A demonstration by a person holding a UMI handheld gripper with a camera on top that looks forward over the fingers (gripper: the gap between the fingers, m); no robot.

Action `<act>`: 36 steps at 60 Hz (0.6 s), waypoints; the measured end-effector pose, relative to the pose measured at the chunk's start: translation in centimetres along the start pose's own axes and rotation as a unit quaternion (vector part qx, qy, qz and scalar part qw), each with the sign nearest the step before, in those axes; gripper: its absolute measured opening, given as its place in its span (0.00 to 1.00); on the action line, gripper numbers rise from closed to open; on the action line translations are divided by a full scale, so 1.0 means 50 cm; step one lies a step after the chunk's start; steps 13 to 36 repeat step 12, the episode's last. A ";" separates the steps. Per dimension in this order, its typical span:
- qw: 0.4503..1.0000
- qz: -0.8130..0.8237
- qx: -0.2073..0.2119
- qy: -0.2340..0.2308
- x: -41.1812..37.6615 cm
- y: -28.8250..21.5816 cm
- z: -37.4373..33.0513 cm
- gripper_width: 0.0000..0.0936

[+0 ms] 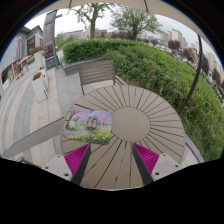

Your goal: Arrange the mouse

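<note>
No mouse shows in the gripper view. A rectangular mouse pad (89, 124) with a colourful landscape print lies on the left part of a round slatted wooden table (140, 105). My gripper (111, 160) hovers over the near side of the table, open and empty, with only bare slats between its magenta pads (76, 156). The mouse pad lies just beyond the left finger.
A slatted wooden chair (97, 73) stands at the table's far side. A paved terrace (30, 110) with more furniture (40, 85) runs along the left. A green hedge and lawn (160, 65) lie to the right, with trees and buildings behind.
</note>
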State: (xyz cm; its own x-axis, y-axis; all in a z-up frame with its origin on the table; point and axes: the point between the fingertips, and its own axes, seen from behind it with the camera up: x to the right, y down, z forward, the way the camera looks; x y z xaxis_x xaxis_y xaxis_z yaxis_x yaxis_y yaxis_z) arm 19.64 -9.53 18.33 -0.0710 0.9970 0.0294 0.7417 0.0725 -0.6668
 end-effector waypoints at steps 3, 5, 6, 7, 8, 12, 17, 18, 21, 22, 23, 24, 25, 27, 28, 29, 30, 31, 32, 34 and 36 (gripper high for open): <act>1.000 0.005 0.003 0.001 0.006 -0.003 -0.003 0.91; 1.000 0.004 0.007 0.008 0.016 -0.005 -0.003 0.91; 1.000 0.004 0.008 0.012 0.021 -0.006 -0.003 0.91; 1.000 0.006 0.009 0.014 0.025 -0.005 -0.002 0.91; 1.000 0.009 0.008 0.016 0.027 -0.004 -0.002 0.91; 1.000 0.018 0.004 0.016 0.032 0.002 -0.003 0.91; 1.000 0.018 0.004 0.016 0.032 0.002 -0.003 0.91; 1.000 0.018 0.004 0.016 0.032 0.002 -0.003 0.91; 1.000 0.018 0.004 0.016 0.032 0.002 -0.003 0.91; 1.000 0.018 0.004 0.016 0.032 0.002 -0.003 0.91; 1.000 0.018 0.004 0.016 0.032 0.002 -0.003 0.91; 1.000 0.018 0.004 0.016 0.032 0.002 -0.003 0.91; 1.000 0.018 0.004 0.016 0.032 0.002 -0.003 0.91; 1.000 0.018 0.004 0.016 0.032 0.002 -0.003 0.91; 1.000 0.018 0.004 0.016 0.032 0.002 -0.003 0.91; 1.000 0.018 0.004 0.016 0.032 0.002 -0.003 0.91; 1.000 0.018 0.004 0.016 0.032 0.002 -0.003 0.91; 1.000 0.018 0.004 0.016 0.032 0.002 -0.003 0.91; 1.000 0.018 0.004 0.016 0.032 0.002 -0.003 0.91; 1.000 0.018 0.004 0.016 0.032 0.002 -0.003 0.91; 1.000 0.018 0.004 0.016 0.032 0.002 -0.003 0.91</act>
